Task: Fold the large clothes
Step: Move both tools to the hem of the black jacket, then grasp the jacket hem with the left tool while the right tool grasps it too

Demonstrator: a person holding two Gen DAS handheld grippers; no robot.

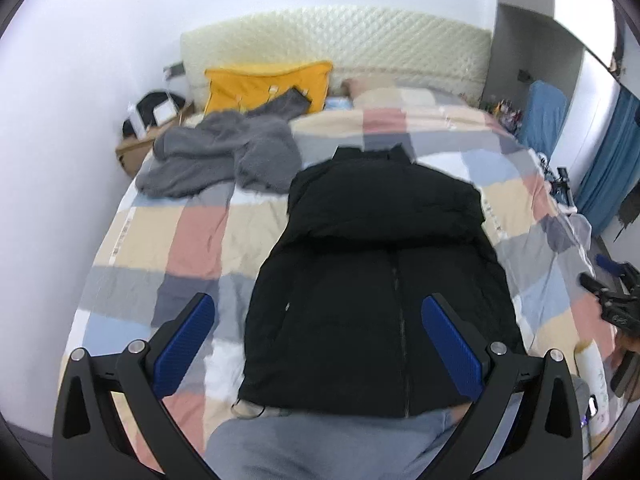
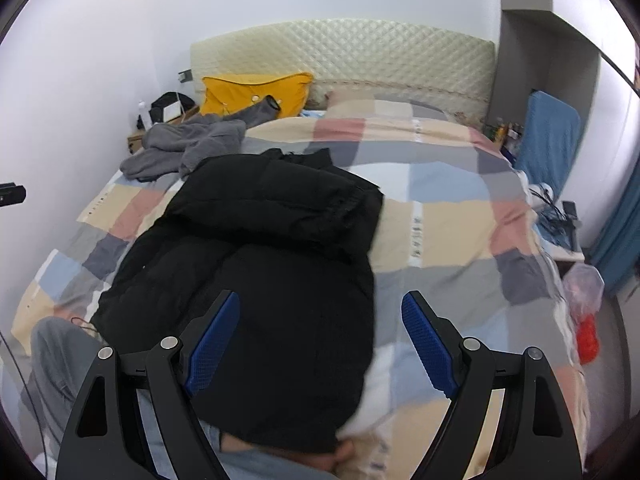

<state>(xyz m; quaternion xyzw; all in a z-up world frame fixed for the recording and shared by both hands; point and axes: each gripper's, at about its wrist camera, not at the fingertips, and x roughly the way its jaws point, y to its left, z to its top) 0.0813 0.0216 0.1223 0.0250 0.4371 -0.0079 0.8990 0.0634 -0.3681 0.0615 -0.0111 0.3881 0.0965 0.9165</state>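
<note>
A black puffer jacket (image 1: 376, 280) lies zipper up on the checked bedspread (image 1: 168, 240), sleeves folded in across its upper part, collar toward the headboard. My left gripper (image 1: 318, 312) is open and empty, held above the jacket's lower half. In the right wrist view the jacket (image 2: 260, 264) lies left of centre. My right gripper (image 2: 320, 312) is open and empty above the jacket's lower right edge. The right gripper also shows at the right edge of the left wrist view (image 1: 612, 300).
A crumpled grey garment (image 1: 224, 152) lies at the bed's far left, also in the right wrist view (image 2: 188, 144). A yellow pillow (image 1: 264, 84) leans on the quilted headboard (image 1: 340, 40). Grey trouser legs (image 1: 320, 444) are at the near bed edge. A cluttered side table (image 2: 560, 224) stands right.
</note>
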